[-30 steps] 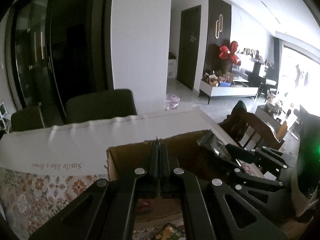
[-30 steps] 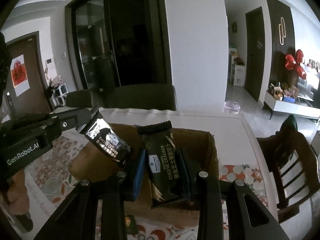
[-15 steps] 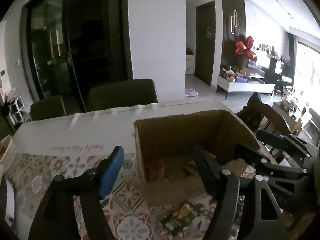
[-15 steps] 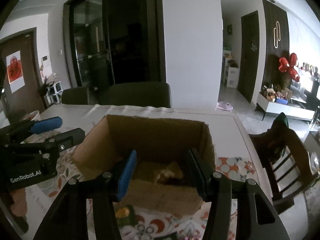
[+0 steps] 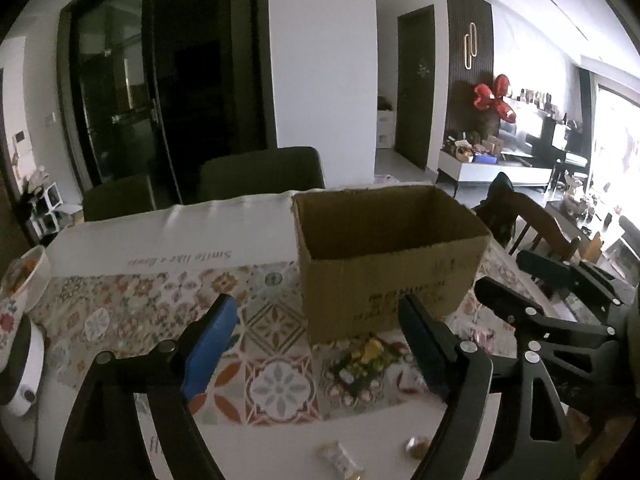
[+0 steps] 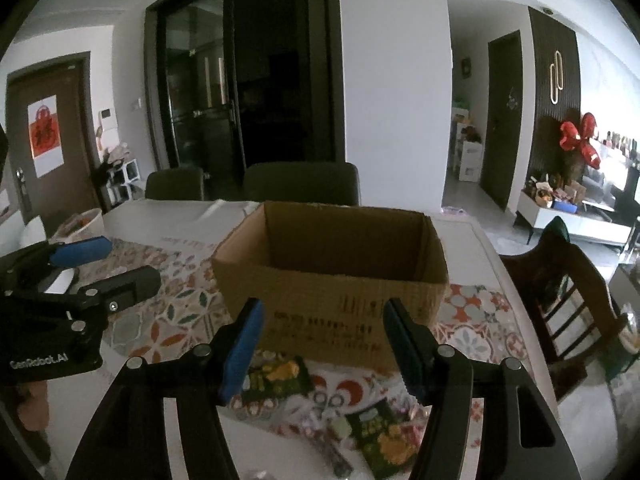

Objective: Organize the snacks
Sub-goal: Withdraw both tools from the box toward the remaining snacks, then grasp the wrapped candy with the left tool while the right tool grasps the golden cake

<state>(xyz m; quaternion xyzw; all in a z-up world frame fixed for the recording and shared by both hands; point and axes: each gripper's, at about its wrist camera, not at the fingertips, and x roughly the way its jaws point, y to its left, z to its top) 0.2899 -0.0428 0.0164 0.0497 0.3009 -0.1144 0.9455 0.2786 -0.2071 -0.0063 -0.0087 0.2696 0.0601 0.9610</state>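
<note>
From the left wrist, the left gripper [image 5: 320, 344] has its fingers spread wide and empty above a green snack packet [image 5: 366, 360] lying on the surface [image 5: 120, 240] just before the cardboard box [image 5: 384, 256]. From the right wrist, the right gripper [image 6: 323, 344] is likewise spread, with green packets [image 6: 280, 376] below; the box's contents seem hidden.

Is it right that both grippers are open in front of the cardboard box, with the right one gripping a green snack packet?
Not quite: the right gripper holds nothing. The right wrist view shows its jaws open, the green snack packet lying on the table before the cardboard box. The left gripper is open too.
</note>
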